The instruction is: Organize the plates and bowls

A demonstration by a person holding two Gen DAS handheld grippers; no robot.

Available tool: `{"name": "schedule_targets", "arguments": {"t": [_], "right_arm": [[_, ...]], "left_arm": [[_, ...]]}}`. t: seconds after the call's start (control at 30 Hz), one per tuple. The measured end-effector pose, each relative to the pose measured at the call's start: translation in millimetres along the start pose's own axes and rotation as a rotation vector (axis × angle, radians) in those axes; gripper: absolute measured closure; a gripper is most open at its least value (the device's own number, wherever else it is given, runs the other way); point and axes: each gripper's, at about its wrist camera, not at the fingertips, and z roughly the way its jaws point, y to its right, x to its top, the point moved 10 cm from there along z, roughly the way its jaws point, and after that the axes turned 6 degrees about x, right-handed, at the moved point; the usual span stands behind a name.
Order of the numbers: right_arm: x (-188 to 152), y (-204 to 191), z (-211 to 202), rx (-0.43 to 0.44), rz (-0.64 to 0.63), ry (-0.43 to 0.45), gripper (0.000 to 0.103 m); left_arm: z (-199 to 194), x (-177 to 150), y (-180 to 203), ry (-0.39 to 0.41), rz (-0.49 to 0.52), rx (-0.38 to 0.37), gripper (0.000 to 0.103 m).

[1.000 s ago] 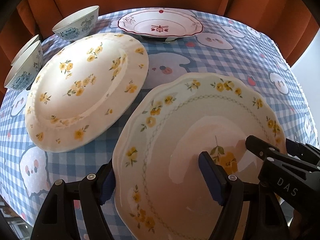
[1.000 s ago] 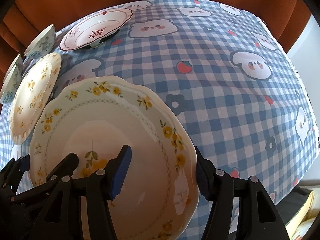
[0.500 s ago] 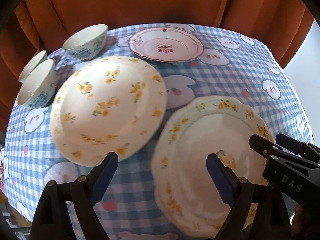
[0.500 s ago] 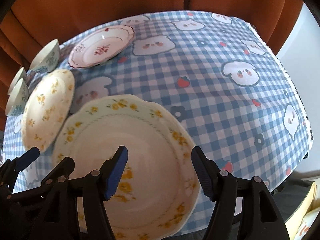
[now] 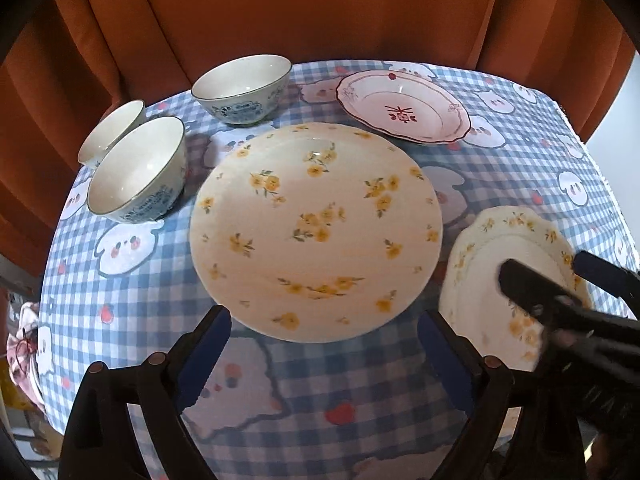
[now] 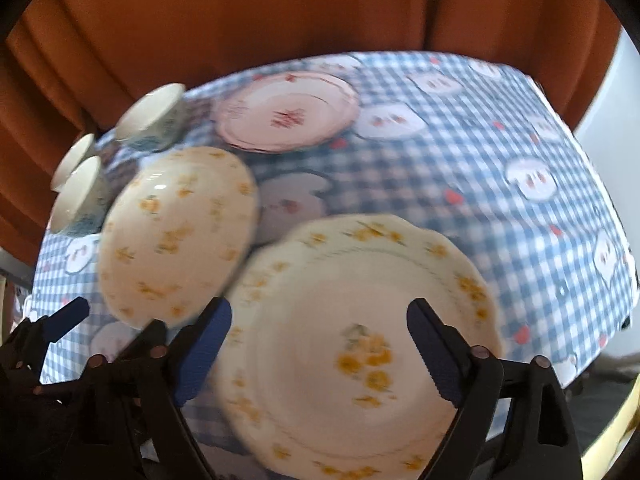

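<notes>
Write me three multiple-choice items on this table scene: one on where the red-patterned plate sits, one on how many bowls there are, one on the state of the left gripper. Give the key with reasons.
1. Where is the red-patterned plate?
A. at the far side of the table, beyond the round yellow-flower plate
B. stacked on the scalloped yellow-flower plate
C. inside a bowl

2. How many blue-patterned bowls are on the checked tablecloth?
A. one
B. three
C. five

3. What is the state of the left gripper?
A. shut on a bowl
B. shut on a plate
C. open, holding nothing

Key:
1 A, it lies alone near the orange curtain, past the round plate.
2 B, one bowl stands at the back and two, and, at the left.
3 C, its blue pads stand wide apart over bare cloth.
</notes>
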Motion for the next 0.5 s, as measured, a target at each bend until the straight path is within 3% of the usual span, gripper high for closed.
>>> {"name": "schedule_targets", "arguments": {"t": [0.13,0.5], "right_arm": [[5,-32,8,0.018,-0.032,-0.004,0.011],[38,-72,41,0.041,-0.009,0.007,0.011]], "left_arm": [[2,6,-18,0.008,-0.013,-0.003,0.007],[30,32,-63,-0.002,-0.086,0.023,0.007]]}}
